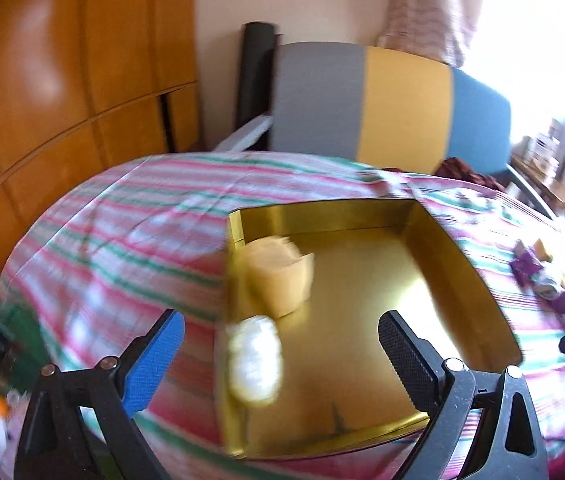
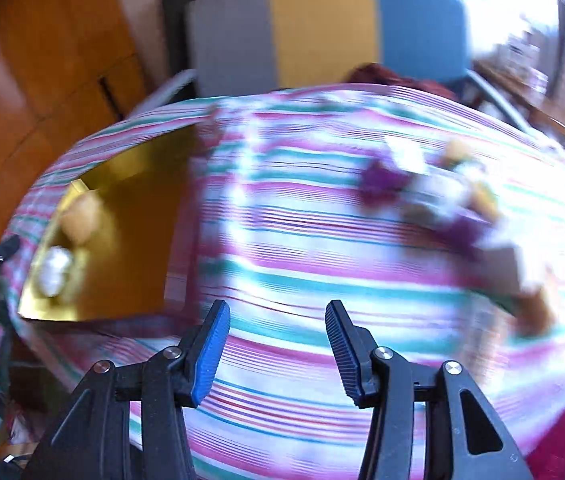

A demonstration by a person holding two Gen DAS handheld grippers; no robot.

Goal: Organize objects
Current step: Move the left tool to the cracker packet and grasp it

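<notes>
Gold box (image 1: 362,216), both claws (image 1: 282,364) (image 2: 278,344) apparently open, empty

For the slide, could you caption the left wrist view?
Open left gripper above a gold tray holding two items on a striped bedspread.

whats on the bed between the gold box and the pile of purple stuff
Only bare striped sheet between the gold box and the purple pile, seen in the right wrist view.

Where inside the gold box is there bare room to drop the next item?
The gold box is bare across its middle and right side. Its left wall is crowded by the tan piece and white bundle. On the striped cloth, the loose pile crowds the right.
</notes>
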